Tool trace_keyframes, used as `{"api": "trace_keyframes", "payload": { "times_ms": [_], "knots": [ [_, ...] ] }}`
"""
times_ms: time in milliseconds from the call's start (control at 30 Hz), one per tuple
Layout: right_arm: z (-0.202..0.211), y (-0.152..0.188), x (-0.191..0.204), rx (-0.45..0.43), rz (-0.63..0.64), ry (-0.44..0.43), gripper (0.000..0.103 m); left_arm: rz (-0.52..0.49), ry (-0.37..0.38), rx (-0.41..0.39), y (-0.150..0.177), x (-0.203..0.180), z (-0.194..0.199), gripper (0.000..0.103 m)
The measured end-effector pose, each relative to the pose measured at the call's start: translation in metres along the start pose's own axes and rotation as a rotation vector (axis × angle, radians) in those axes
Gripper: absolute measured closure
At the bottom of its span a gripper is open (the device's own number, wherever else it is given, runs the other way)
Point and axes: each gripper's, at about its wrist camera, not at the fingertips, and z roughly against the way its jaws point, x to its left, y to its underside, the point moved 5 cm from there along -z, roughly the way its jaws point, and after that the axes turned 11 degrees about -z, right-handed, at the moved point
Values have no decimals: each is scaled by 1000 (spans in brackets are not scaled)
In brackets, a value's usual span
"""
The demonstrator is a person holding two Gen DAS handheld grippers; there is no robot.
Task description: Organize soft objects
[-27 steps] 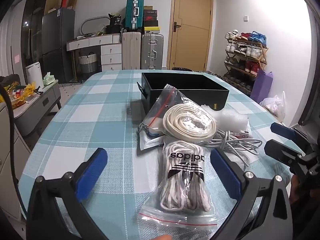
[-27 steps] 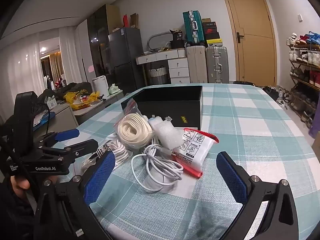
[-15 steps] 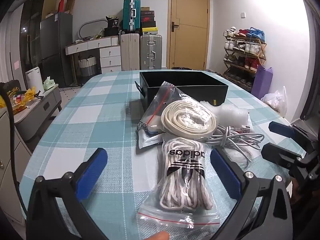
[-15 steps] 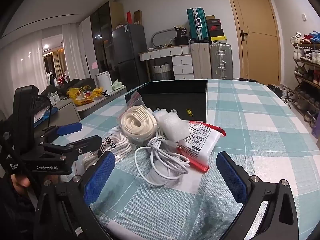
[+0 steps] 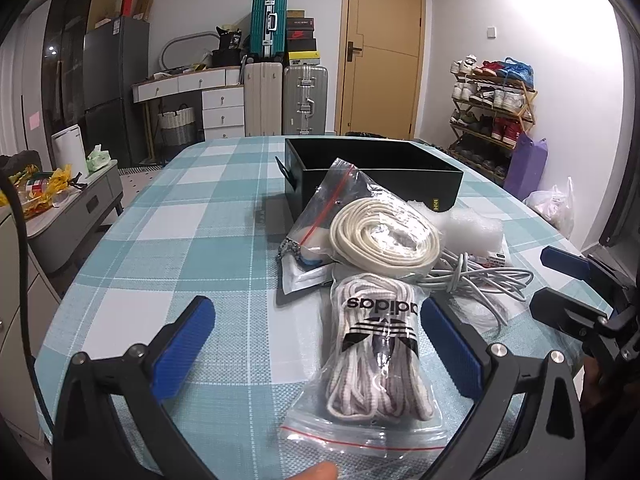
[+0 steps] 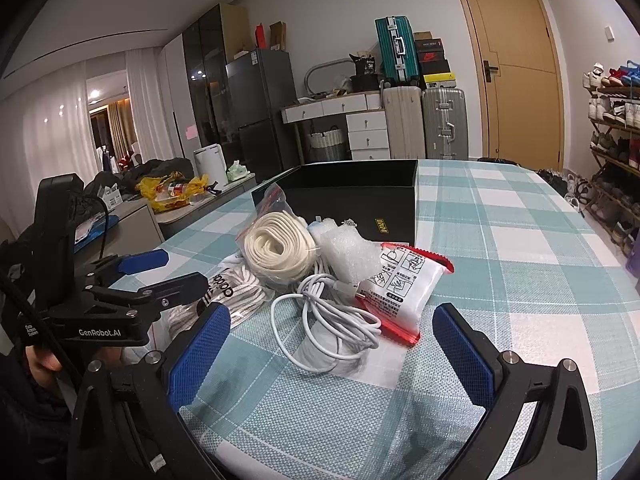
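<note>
Black open box (image 5: 372, 184) as landmark, on checked teal-and-white table (image 5: 192, 248), far side of a small heap

Just in front of the box: zip bag of cream cord coil (image 5: 384, 236), leaning against the box's near wall; bubble wrap piece (image 5: 472, 232) beside that coil, close to the box's yellow-labelled corner

Further from the box, toward the cameras: zip bag of white Adidas laces (image 5: 376, 352), flat on the table, its far end touching the cord bag; loose white cable bundle (image 6: 336, 320) to the right of the laces; red-edged white sachet (image 6: 404, 288) resting against the bubble wrap, partly over the cable

Small flat packets (image 5: 300, 268) tucked under the cord bag on the side away from the cable, contents too small to tell

Left hand-held gripper (image 5: 316, 340) tilted down toward the heap, blue pads wide apart, nothing pinched, lace bag lying below and between the fingers without visible contact

Right hand-held gripper (image 6: 332, 356) likewise spread wide, empty, aimed at the cable bundle on the side of the heap away from the box

Fingertip (image 5: 320, 472) at the lower edge of the left view
</note>
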Motion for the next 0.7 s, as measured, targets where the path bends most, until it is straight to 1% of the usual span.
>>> {"api": "trace_keyframes", "payload": {
  "times_ms": [700],
  "knots": [
    [0, 0, 1, 3, 0, -10, 0, 1, 5, -2, 0, 0, 0, 0]
  ]
}}
